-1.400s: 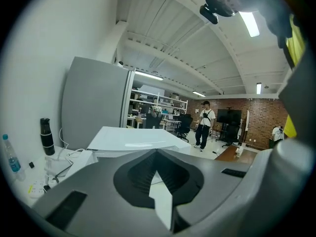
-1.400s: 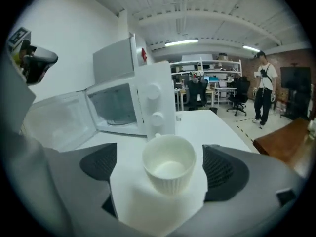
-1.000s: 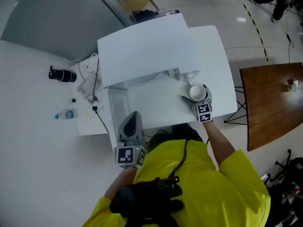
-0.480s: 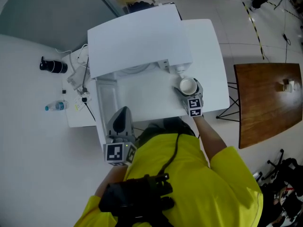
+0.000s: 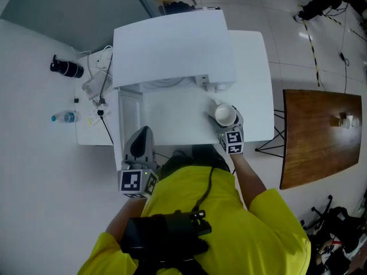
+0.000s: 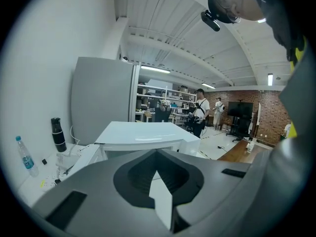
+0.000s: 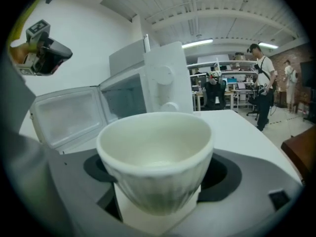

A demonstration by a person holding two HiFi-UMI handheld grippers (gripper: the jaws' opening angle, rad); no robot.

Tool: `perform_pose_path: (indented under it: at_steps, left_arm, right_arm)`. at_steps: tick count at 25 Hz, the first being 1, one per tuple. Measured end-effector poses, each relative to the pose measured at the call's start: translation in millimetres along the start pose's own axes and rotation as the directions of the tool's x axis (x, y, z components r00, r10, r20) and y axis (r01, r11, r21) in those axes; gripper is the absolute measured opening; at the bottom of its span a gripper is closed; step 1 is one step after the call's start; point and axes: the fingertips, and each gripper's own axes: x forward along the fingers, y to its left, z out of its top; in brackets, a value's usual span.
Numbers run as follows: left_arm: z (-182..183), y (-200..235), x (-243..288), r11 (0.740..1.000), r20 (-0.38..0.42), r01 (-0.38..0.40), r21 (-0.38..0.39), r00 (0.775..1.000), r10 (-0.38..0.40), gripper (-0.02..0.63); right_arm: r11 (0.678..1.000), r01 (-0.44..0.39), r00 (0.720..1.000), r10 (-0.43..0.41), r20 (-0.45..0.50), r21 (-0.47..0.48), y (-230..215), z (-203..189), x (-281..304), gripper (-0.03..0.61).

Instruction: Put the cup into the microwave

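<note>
A white ribbed cup stands upright and empty between the jaws of my right gripper. The jaws are closing and grip its sides. It hangs over the white table, just right of the front of the white microwave. The microwave's door stands swung open to the left. My left gripper sits by that door's outer edge, jaws together with nothing in them.
A side table at the left carries a black bottle, a water bottle and cables. A brown wooden table stands to the right. People stand far back in the room.
My right gripper has drawn the cup a little back from the microwave's front, toward me, with its jaws narrowing on it. The left gripper has stayed by the door.
</note>
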Motion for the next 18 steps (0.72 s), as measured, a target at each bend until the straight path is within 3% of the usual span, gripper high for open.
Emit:
perform_pose_path:
  at_steps: [4,9,18]
  left_arm:
    - [0,19,-7,0.998,0.017,-0.040,-0.055,0.999,0.041,-0.008]
    - [1,51,-29,0.988,0.049,-0.105,-0.110,0.993,0.111,-0.008]
    - [2,84,-37,0.977,0.044,-0.128,-0.169,0.989,0.138,-0.008]
  right_arm:
    - [0.988,-0.150,0.989,0.150,-0.007,-0.032,67,19,-3,0.486]
    - [0.947,-0.313,0.948,0.316,0.044,-0.067,149,80,57,0.486]
    - [0.951,-0.271,0.959,0.280,0.046,-0.150,184,138,210,0.486]
